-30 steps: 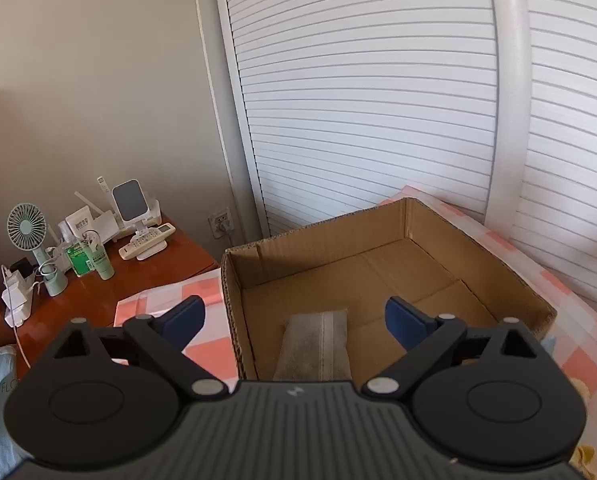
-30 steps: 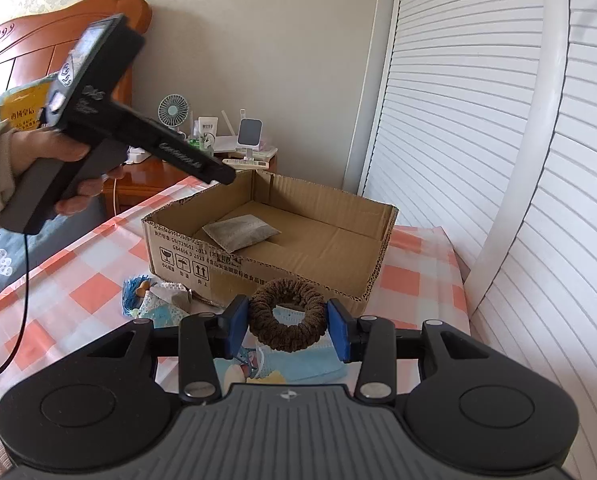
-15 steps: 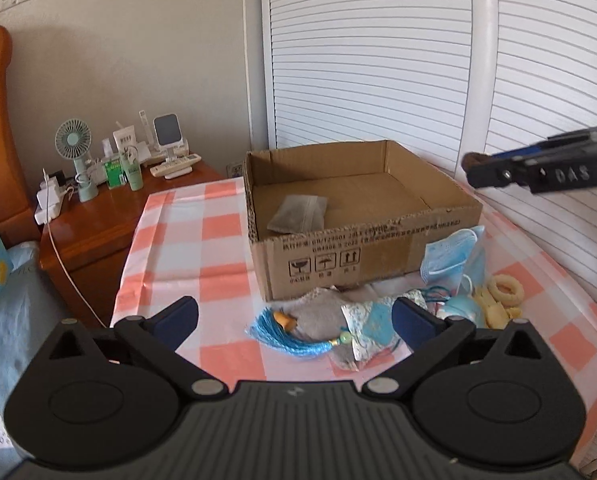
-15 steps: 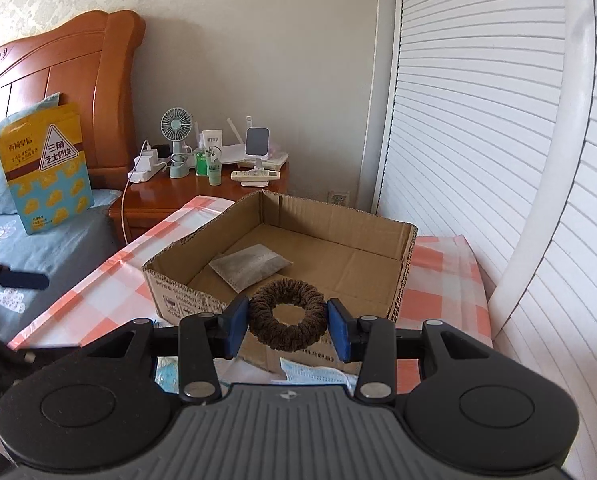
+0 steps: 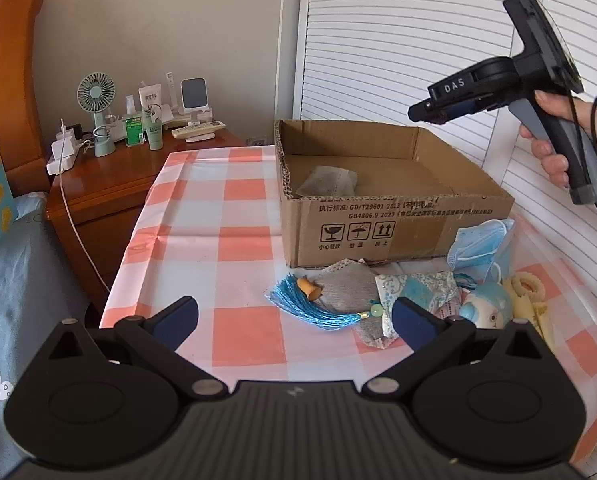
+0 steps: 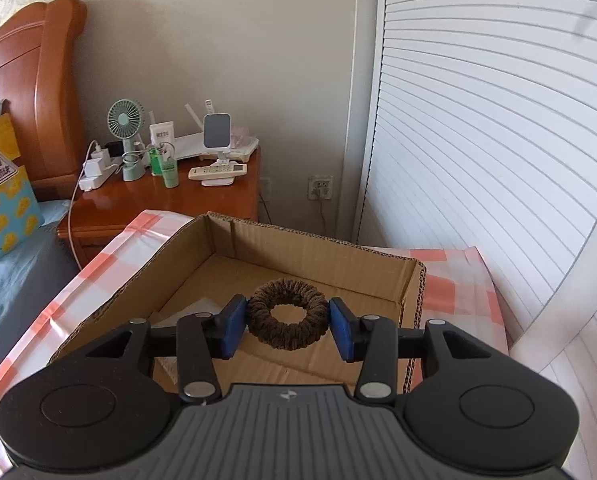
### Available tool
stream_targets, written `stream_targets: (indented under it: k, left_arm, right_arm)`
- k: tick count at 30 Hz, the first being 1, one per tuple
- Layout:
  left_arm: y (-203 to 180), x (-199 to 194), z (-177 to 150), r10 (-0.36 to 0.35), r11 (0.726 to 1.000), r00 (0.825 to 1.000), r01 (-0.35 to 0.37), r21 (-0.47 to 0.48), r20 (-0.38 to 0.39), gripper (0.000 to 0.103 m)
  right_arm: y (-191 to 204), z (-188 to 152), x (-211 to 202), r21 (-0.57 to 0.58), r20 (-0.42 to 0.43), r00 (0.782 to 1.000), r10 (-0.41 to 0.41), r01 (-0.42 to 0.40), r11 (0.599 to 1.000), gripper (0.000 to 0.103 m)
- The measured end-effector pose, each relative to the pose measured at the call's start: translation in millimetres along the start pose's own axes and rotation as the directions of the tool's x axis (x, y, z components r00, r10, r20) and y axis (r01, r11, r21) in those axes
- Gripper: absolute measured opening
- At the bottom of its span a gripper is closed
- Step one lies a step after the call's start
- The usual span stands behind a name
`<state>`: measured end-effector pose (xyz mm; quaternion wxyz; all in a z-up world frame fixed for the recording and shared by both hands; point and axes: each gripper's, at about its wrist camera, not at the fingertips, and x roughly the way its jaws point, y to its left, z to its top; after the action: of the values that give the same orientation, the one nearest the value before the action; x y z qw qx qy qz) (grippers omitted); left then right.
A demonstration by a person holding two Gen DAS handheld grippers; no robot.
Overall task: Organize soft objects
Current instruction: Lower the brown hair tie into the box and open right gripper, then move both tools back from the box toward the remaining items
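Landmark: cardboard box (image 5: 394, 216), open-topped, on the pink-and-white checked cloth (image 5: 226, 248)

Left gripper (image 5: 294, 322), nearest the lens: blue pads spread wide, nothing between them. It hangs over the cloth on the near side of the box, well short of its front wall

Just beyond the pads, in front of the box's front wall, a loose pile of soft items: blue tassel (image 5: 306, 306) with a green bead, grey fabric pouch (image 5: 348, 286) touching the tassel, patterned blue sachet (image 5: 414, 290) beside it, then a small blue plush toy (image 5: 484, 306) and a yellow ring-shaped item (image 5: 528, 286) toward the box's right corner. A blue face mask (image 5: 480, 246) leans against the box's front right corner

Inside the box, by its left wall, lies a flat grey sachet (image 5: 330, 182)

Right gripper (image 6: 288, 320): over the box interior, above its floor. Brown scrunchie (image 6: 287, 314) sits between the blue pads; jaws have just been opening. The left pad touches the scrunchie's edge, a thin gap shows at the right pad, so the squeeze looks released. Whether the scrunchie is falling or hanging, cannot tell

Seen from the left wrist view, a hand (image 5: 554, 140) carries this gripper above the box's far right side

Beyond the box's left far corner: wooden nightstand (image 6: 170, 200) with a small green fan (image 6: 126, 124) and a remote (image 6: 217, 171)
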<state>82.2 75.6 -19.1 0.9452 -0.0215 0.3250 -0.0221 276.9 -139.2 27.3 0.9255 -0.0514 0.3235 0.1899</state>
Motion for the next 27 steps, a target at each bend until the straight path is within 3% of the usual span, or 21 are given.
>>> stream_targets:
  k: [1,2,3,5,19,27]
  left_arm:
    - [0.5,1.0,-0.5,0.005,1.0,1.0,-0.005,0.002,-0.002,0.102]
    - [0.7,2.0,-0.8,0.007,1.0,1.0,-0.007,0.005,-0.003,0.102]
    - [1.1,2.2,-1.3,0.005,1.0,1.0,-0.005,0.006,-0.002,0.102]
    - [1.4,2.8,-1.6,0.006,1.0,1.0,-0.006,0.004,-0.004,0.102]
    - [-3.0,-12.4,-3.8,-0.005,1.0,1.0,0.005,0.026,0.019,0.102]
    - [-10.4,-30.2,-6.2,0.003,0.996,0.998,-0.008,0.084,0.057,0.102]
  right_arm:
    - [-2.1,2.3,4.6,0.018,-0.008,1.0,0.012,-0.012,1.0,0.069]
    - [-4.2,4.2,8.8,0.035,-0.017,0.999,0.027,-0.027,0.999,0.088]
    - [-5.7,4.9,11.5,0.047,-0.019,0.999,0.033,-0.032,0.998,0.096]
    - [-6.1,4.6,13.4,0.055,-0.026,0.999,0.028,-0.027,0.998,0.103]
    - [-4.7,-28.3,-40.8,0.163,-0.039,0.995,0.096,-0.088,0.983,0.103]
    - [13.4,-64.1,-89.8,0.102,-0.004,1.0,0.021,-0.02,0.995,0.103]
